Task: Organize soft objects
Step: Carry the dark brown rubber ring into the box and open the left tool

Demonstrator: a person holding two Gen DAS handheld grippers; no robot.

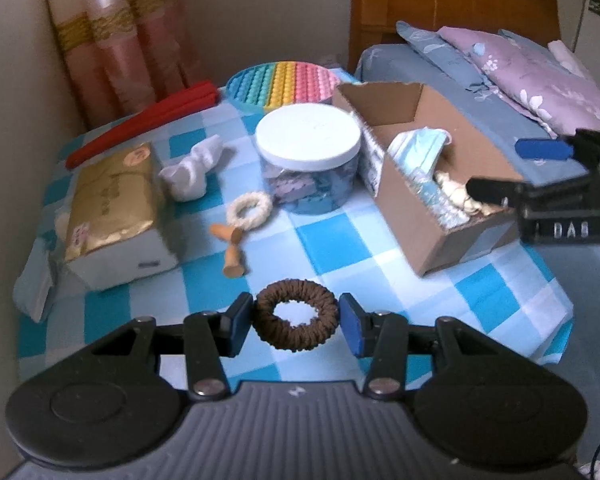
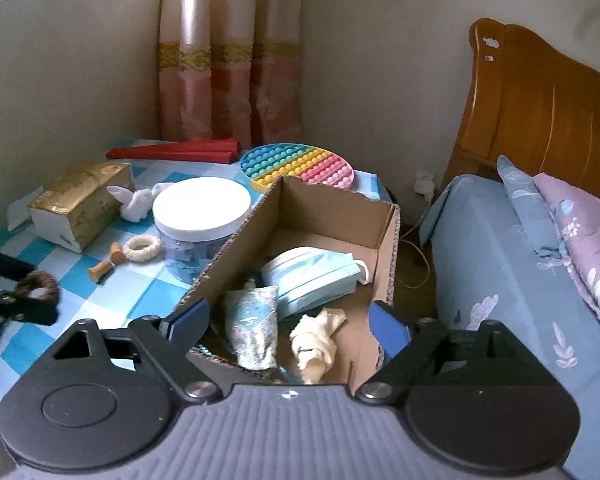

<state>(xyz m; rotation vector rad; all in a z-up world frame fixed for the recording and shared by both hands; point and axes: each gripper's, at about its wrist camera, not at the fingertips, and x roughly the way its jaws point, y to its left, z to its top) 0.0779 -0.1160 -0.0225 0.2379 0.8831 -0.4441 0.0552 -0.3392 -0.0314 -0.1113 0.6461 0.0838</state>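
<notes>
My left gripper [image 1: 296, 322] squeezes the brown hair tie [image 1: 296, 326] between its jaws; my right gripper [image 2: 290, 320] hangs wide apart over the box [image 2: 384, 240], holding nothing.

The letters "DAS" stand in pale capitals on the black body of the right hand-held gripper [image 1: 496, 170], seen in the left wrist view. The gold tissue pack [image 1: 112, 196] on the desk [image 1: 340, 240] carries dark printed characters down its top face and small round labels, all too blurred to read. No other writing is legible in either view.
</notes>
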